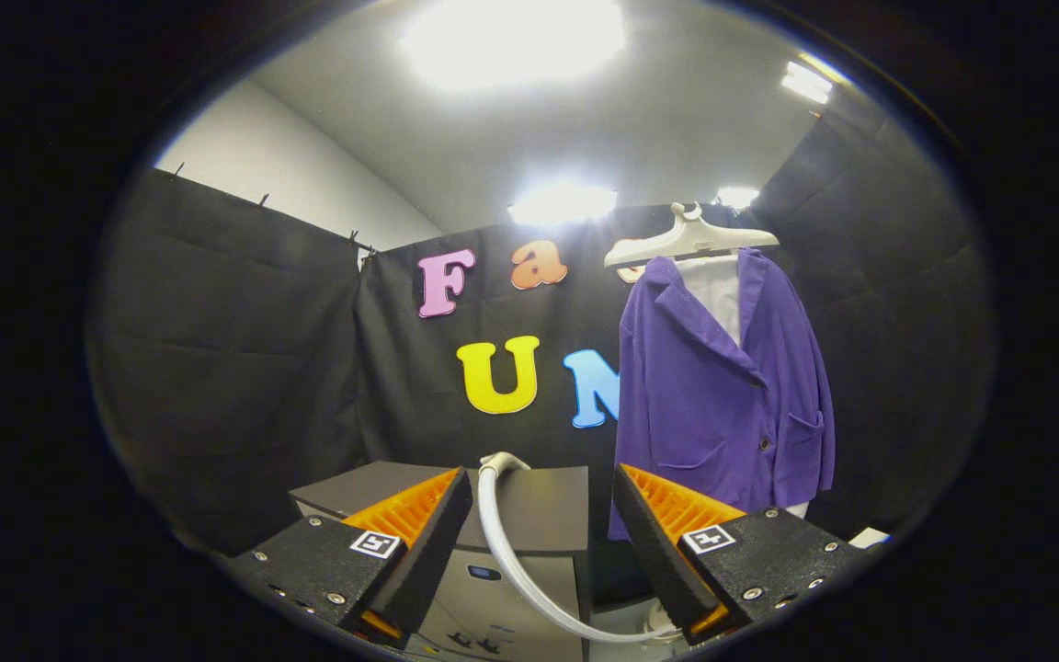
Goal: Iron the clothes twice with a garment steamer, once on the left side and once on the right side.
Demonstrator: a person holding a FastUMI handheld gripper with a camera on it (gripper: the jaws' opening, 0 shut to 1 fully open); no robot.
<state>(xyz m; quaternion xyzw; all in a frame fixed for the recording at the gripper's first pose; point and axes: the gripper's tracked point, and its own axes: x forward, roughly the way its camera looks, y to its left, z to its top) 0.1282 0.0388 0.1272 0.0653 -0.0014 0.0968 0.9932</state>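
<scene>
Gaping wide, claw [540, 538] holds nothing | hose [516, 561] between fingers | purple jacket [723, 386] beyond

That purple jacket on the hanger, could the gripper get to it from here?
Probably yes. The purple jacket hangs beyond the open gripper, a bit toward its right finger, with nothing standing in front of it. Only the white hose curves between the jaws, ungripped.

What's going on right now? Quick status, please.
Gripper open, holding nothing. Hose curves between the fingers. Purple jacket hangs on hanger beyond, unobstructed.
</scene>
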